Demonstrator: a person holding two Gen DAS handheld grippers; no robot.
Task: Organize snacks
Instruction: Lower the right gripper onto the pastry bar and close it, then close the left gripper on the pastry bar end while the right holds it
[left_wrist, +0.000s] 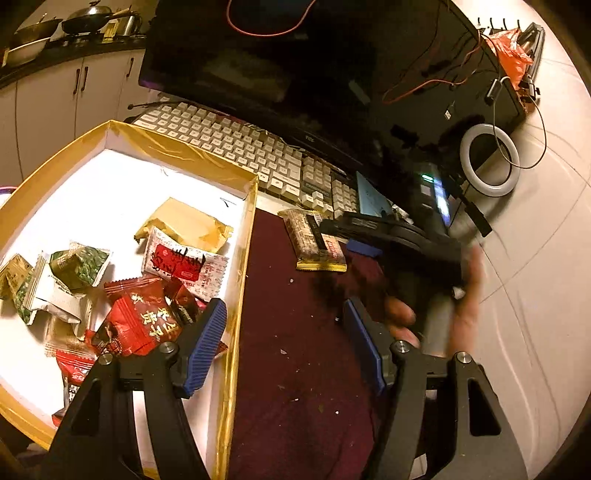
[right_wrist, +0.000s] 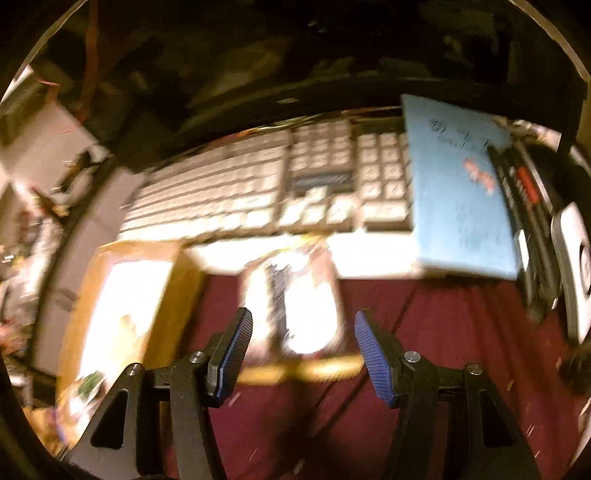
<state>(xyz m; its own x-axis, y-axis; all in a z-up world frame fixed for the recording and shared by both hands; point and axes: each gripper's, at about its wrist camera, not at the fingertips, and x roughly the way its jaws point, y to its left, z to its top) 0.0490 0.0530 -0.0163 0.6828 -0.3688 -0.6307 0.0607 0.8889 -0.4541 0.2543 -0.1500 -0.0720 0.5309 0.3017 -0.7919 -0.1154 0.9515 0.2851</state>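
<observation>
Nearest of all is the left claw (left_wrist: 284, 339), its two blue ribbed pads spread wide with nothing between them; one pad hangs over the near corner of the box, the other over the dark red cloth (left_wrist: 295, 332) that covers the counter. The right claw (right_wrist: 303, 358) is just as wide and also empty, pointed down at the cloth with a long snack bar lying just ahead of the gap between its pads.

Behind everything stands a big black monitor (left_wrist: 258, 62), dark, with a thin red wire looped over its top. Below it a pale keyboard (left_wrist: 236, 144) runs along the back of the counter. To the left sits the gold-edged box (left_wrist: 177, 147), white inside, open on top, its long side touching the cloth. In it lies a loose heap of wrapped snacks: a red packet (left_wrist: 140, 317) with gold characters, a white and red packet (left_wrist: 184, 262), a tan packet (left_wrist: 184, 225), and green and white ones (left_wrist: 79, 266) further left.

Outside the box, the snack bar (left_wrist: 316, 240) in a clear wrapper with gold ends rests on the cloth near the keyboard's number pad. The right wrist view shows it blurred, with a light blue card (right_wrist: 458, 192) propped to its right. In the left wrist view a blurred hand (left_wrist: 461, 314) grips the black handle of the other tool beside the bar. A white ring light (left_wrist: 489, 158) lies on the pale floor.
</observation>
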